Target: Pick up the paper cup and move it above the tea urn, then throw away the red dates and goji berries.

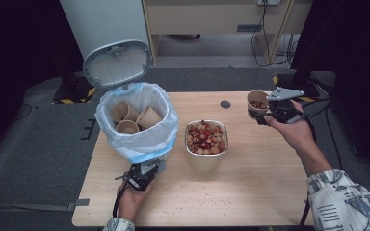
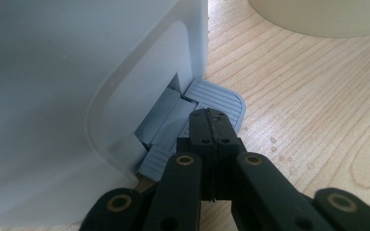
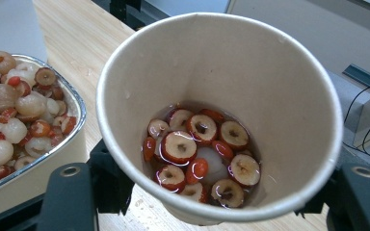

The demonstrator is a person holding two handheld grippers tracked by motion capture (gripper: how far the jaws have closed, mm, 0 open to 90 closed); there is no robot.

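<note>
Paper cup (image 3: 219,120) with sliced red dates and pale fruit in liquid, held upright and clamped between the jaws of the right gripper (image 1: 280,111). In the high view the cup (image 1: 257,102) is above the table's 2 o'clock corner, at 3 o'clock from the foil tray (image 1: 206,150). The tray, full of the same fruit mix, sits near table centre; in the right gripper view its rim (image 3: 72,126) is at 9 o'clock of the cup. Left gripper (image 1: 141,176), jaws fully closed with nothing between them, tips pressing the grey foot pedal (image 2: 221,98) at the base of the white pedal bin (image 2: 77,96). The bin (image 1: 151,137) stands on the wooden table (image 1: 250,192) at 9 o'clock of the tray, lid (image 1: 117,63) up, blue-white liner, three empty paper cups (image 1: 135,118) inside.
</note>
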